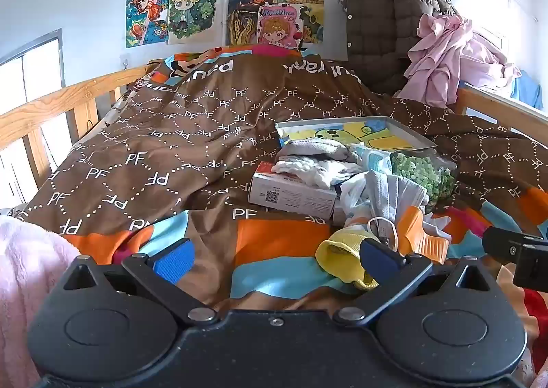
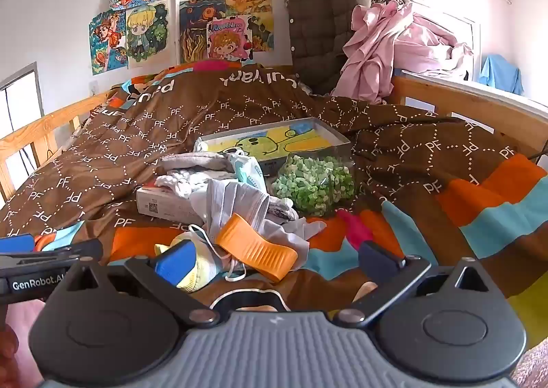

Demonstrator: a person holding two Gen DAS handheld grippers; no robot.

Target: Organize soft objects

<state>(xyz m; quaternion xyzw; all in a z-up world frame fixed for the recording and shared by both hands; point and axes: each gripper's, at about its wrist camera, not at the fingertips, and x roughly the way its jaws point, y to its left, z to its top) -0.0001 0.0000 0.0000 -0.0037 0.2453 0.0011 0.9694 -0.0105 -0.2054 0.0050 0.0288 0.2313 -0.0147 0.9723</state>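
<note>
**Both grippers spread wide at the edge of the pile**

A yellow sock (image 2: 191, 276) lies at the near edge of the clutter on the quilt (image 1: 154, 155), its long axis running roughly left-right, cuff toward the left gripper (image 1: 274, 256). The right gripper (image 2: 277, 259) straddles it beside an orange clip (image 2: 257, 247), probably lining up a pick. Both hold nothing.

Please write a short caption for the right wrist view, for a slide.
Open right gripper over an orange clip, yellow sock and clutter on a brown quilt.
</note>
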